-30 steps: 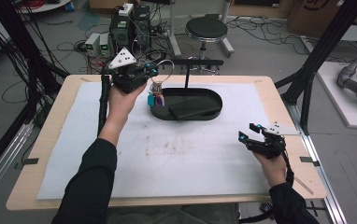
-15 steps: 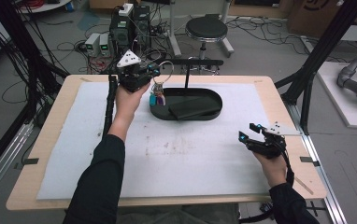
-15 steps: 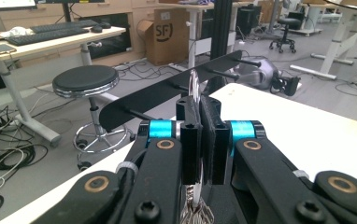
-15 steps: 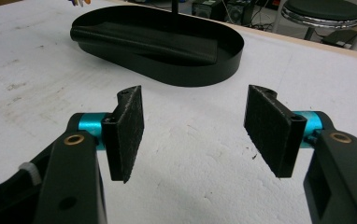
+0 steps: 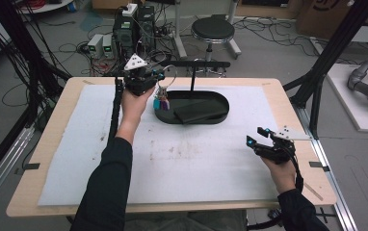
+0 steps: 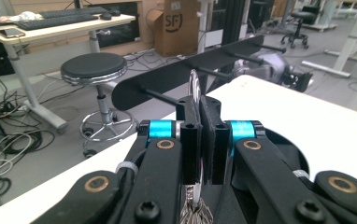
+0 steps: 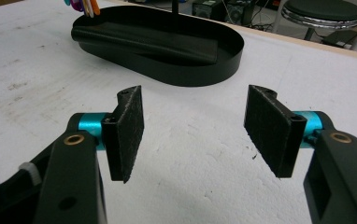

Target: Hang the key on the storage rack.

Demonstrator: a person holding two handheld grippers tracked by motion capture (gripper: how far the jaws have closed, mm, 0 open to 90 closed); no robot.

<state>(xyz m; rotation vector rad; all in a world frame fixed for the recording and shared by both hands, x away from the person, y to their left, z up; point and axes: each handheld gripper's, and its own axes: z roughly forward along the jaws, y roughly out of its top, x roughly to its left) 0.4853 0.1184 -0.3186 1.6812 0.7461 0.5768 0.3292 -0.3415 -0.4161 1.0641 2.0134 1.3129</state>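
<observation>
My left gripper (image 5: pixel 157 81) hangs over the left end of a black oval tray (image 5: pixel 223 114), shut on a metal key ring (image 6: pixel 194 86). Several coloured keys (image 5: pixel 162 102) dangle from the ring just above the tray's left end. In the left gripper view the ring stands upright between the closed pads (image 6: pixel 189 121), facing a black hanger bar (image 6: pixel 167 77) with pegs. That bar (image 5: pixel 196 64) rises on a post from the tray. My right gripper (image 5: pixel 258 136) is open over the mat near the table's right edge, nothing between its pads (image 7: pixel 127 126).
A flat black slab (image 7: pixel 144 39) lies inside the tray (image 7: pixel 223 60). A white mat (image 5: pixel 187 154) covers the tabletop. A round stool (image 5: pixel 213 30) and cables sit on the floor beyond the far edge. A black frame post (image 5: pixel 317 72) stands at the right.
My left gripper has drifted slightly to the right with the key ring, staying over the tray's left end. The right gripper has stayed in place.
</observation>
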